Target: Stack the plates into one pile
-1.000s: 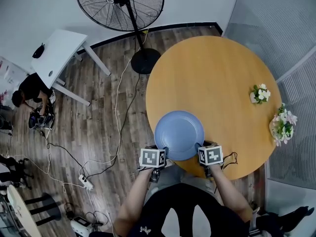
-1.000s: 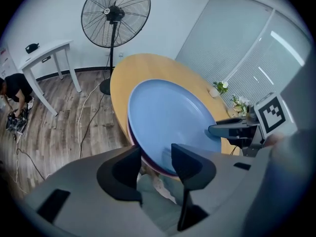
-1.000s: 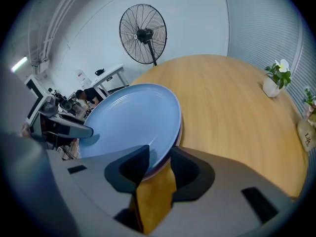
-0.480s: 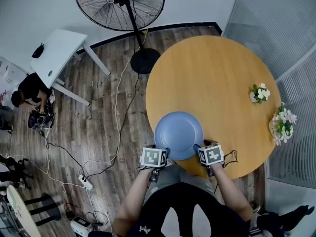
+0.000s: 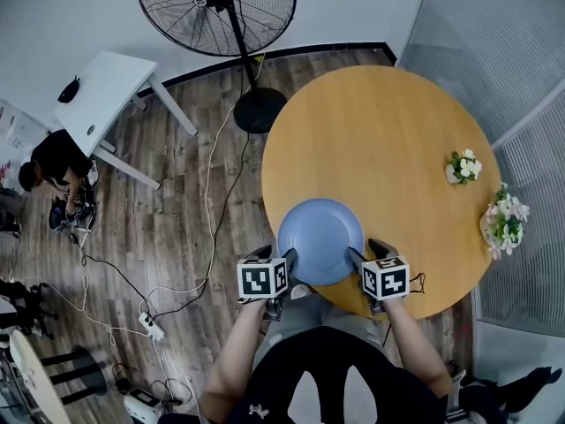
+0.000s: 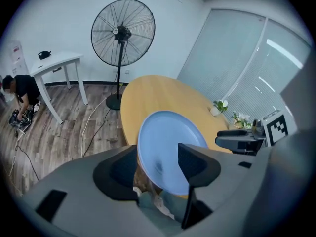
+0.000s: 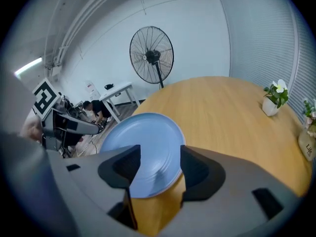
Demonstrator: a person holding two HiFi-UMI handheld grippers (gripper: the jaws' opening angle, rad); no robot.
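Note:
A blue plate [image 5: 320, 241] lies on the round wooden table [image 5: 380, 140], hanging slightly over its near edge. Whether more plates lie under it I cannot tell. My left gripper [image 5: 274, 256] hovers at the plate's left rim and my right gripper [image 5: 368, 253] at its right rim. The jaws of both have just been opening and stand open, with nothing pressed between them. In the left gripper view the plate [image 6: 168, 149] shows beyond the spread jaws of the left gripper [image 6: 158, 157]. The right gripper view shows the plate [image 7: 143, 152] beyond the right gripper [image 7: 160, 157].
Two small flower pots [image 5: 464, 167] [image 5: 505, 221] stand at the table's right edge. A standing fan [image 5: 216, 7] and a white side table [image 5: 101, 95] are on the floor behind. A person [image 5: 53, 162] crouches at the far left, and cables run across the floor.
Both grippers have let go of the plate's rim, opened and lifted back a little toward me. The plate rests where it was.

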